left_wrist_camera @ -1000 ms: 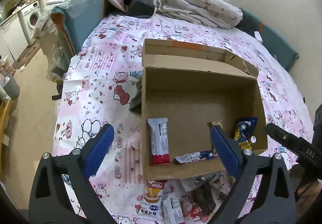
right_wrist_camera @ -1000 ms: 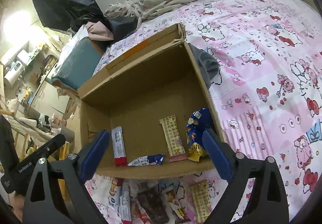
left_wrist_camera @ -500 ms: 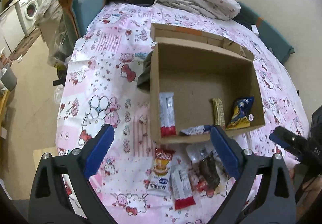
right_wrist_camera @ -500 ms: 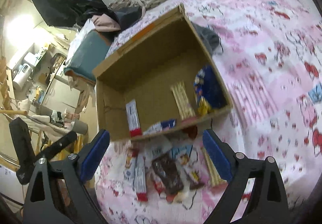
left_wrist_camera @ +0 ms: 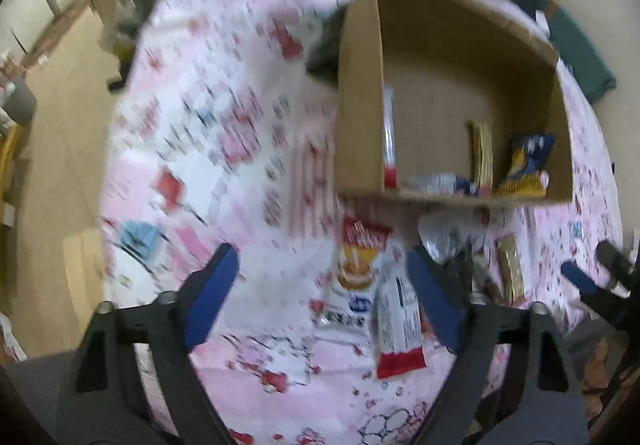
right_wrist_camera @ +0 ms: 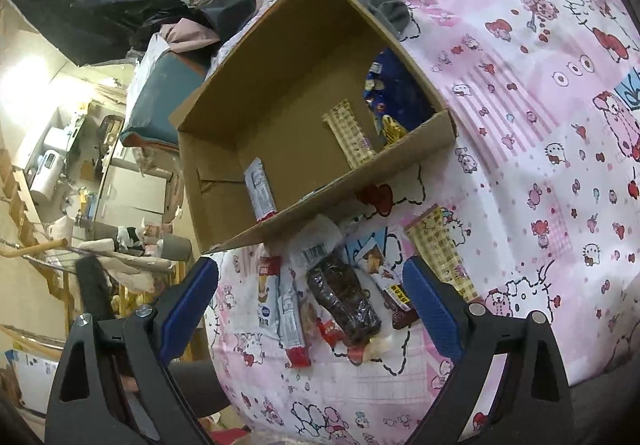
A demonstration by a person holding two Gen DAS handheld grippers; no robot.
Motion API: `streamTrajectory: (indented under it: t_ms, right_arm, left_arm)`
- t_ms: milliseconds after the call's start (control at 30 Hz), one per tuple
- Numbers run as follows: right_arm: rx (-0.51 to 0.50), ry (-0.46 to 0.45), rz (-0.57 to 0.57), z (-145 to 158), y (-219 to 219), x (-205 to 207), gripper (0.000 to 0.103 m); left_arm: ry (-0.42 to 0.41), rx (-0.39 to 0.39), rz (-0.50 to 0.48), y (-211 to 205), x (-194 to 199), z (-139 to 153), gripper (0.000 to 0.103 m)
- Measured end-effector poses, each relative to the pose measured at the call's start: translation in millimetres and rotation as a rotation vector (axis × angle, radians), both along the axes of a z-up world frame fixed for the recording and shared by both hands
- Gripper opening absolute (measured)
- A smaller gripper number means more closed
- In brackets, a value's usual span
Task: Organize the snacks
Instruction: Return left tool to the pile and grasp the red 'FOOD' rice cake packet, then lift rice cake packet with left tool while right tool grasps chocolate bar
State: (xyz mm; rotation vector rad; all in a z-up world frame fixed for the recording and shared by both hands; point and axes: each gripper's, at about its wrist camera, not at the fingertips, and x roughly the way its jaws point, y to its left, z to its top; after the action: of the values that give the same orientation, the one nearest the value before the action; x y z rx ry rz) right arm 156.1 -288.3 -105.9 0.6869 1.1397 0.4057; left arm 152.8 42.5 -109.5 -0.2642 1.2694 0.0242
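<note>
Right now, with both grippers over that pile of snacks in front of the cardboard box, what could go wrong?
1. The left gripper is closing with two packets between its fingers: the orange-topped packet and the red-ended white bar. It may catch both, or neither cleanly.
2. The snacks overlap; lifting the dark clear-wrapped snack could drag its neighbours.
3. The right gripper hangs open over the same pile, so the two could collide.

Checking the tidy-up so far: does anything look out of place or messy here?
Yes. Several snack packets lie in a loose, overlapping pile on the pink bedspread, outside the cardboard box. Only a few snacks are inside it. The box itself looks undamaged.
</note>
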Motion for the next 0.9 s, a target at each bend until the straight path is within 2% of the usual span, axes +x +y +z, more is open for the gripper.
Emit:
streamTrajectory:
  t_ms: [67, 133, 233, 300, 333, 400, 667, 733, 900]
  right_arm:
    - [0.005, 0.008, -0.013, -1.8, -3.5, 0.1, 0.096]
    - [0.004, 0.014, -0.023, -2.9, -6.0, -0.2, 0.096]
    - [-0.01, 0.025, -0.028, -4.9, -10.0, -0.7, 0.096]
    - [-0.011, 0.029, -0.035, -6.0, -12.8, -1.3, 0.096]
    - [-0.012, 0.032, -0.037, -6.1, -13.6, -1.0, 0.096]
    - [-0.014, 0.039, -0.043, -7.7, -16.0, -1.1, 0.096]
    - [-0.034, 0.084, -0.047, -17.4, -18.6, 0.7, 0.096]
    - [-0.041, 0.091, -0.033, -19.0, -15.7, 0.7, 0.096]
    - [-0.071, 0.096, 0.017, -20.7, -2.5, 2.2, 0.096]
  left_arm:
    - [0.081, 0.01, -0.04, -12.6, 4.1, -22.6, 0.08]
    - [0.157, 0.031, -0.078, -24.1, 6.7, -44.9, 0.068]
    - [0.209, 0.04, -0.123, -37.0, 11.4, -62.2, 0.066]
    - [0.195, 0.061, -0.135, -42.1, 14.1, -64.8, 0.066]
    - [0.184, 0.061, -0.133, -43.3, 15.9, -64.4, 0.054]
    - [0.183, 0.04, -0.134, -44.7, 19.1, -65.8, 0.042]
    - [0.194, 0.03, -0.12, -40.8, 17.1, -67.5, 0.037]
    - [0.203, 0.054, -0.133, -39.2, 12.8, -71.4, 0.03]
    - [0.199, 0.079, -0.148, -39.2, 6.4, -71.7, 0.027]
